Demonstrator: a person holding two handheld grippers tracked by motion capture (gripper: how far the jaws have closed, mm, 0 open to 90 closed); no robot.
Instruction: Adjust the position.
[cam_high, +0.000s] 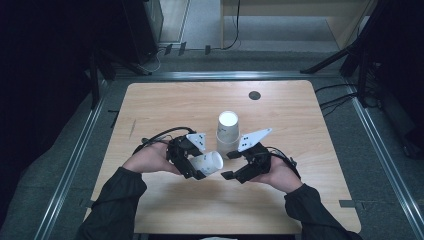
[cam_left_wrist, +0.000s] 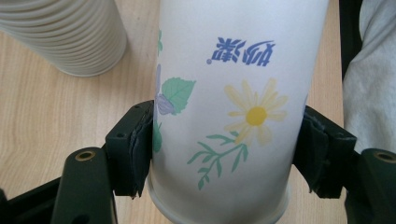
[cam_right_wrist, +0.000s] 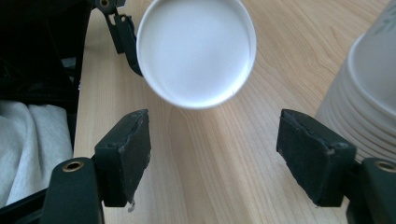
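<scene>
The left gripper, at lower centre of the high view, is clamped on a single paper cup lying sideways, its base toward the right gripper. In the left gripper view, both pads press the flower-printed cup wall. The right gripper's jaws stand wide apart with nothing between them; the cup base sits just beyond its pads. An inverted cup stack stands on the wooden table just above both grippers.

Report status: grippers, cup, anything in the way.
Left gripper shut on cup, cup tipped sideways. Right gripper open, facing its mouth. Stack stands close behind.
</scene>
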